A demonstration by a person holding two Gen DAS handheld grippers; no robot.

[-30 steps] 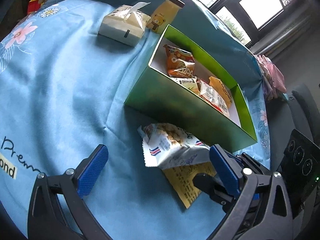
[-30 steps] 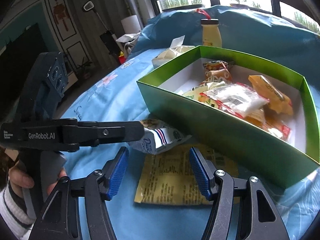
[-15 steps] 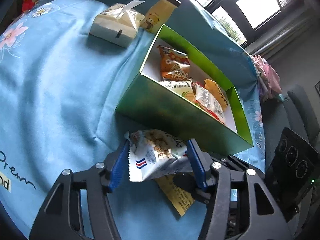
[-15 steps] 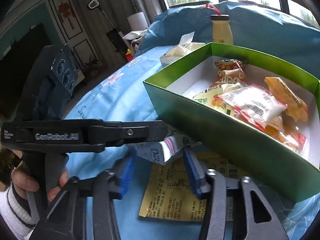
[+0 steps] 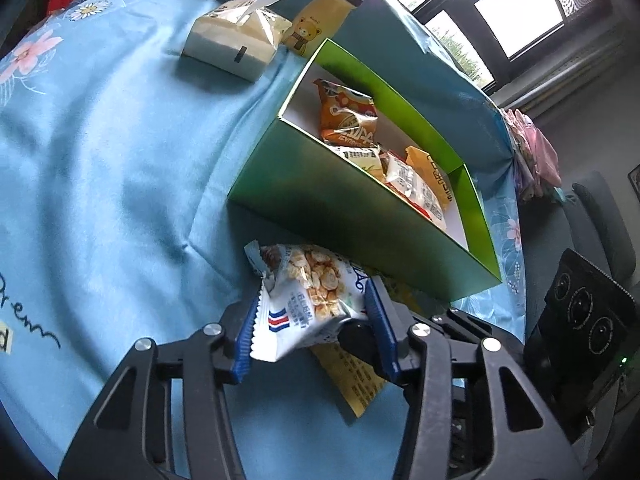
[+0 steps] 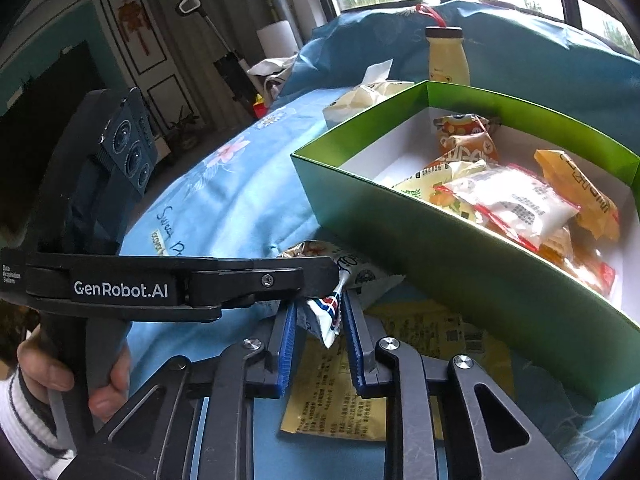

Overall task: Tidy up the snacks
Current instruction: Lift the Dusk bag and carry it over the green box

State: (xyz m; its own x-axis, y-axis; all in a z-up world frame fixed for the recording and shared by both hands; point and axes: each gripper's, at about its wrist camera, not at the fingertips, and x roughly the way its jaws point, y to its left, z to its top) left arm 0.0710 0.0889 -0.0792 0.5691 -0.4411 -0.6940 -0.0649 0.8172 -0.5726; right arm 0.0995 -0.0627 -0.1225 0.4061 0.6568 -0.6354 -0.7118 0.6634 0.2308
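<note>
Left gripper [image 5: 312, 324] clamped on the white peanut snack packet [image 5: 308, 292], raised just above the blue floral bedsheet [image 5: 100, 152] beside the green snack box [image 5: 340, 208]. Right gripper [image 6: 318, 328] narrowed around a corner of that same packet, touching not certain. Under both, a flat yellow packet [image 6: 340, 392] on the sheet.

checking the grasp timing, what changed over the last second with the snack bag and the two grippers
The left gripper closed from wide open onto the white snack bag and now pinches it between its blue pads. The right gripper also narrowed around a corner of the same bag; whether it actually grips is unclear. The yellow packet underneath, the green box, its snacks, the tissue pack and the bottle stayed put.
</note>
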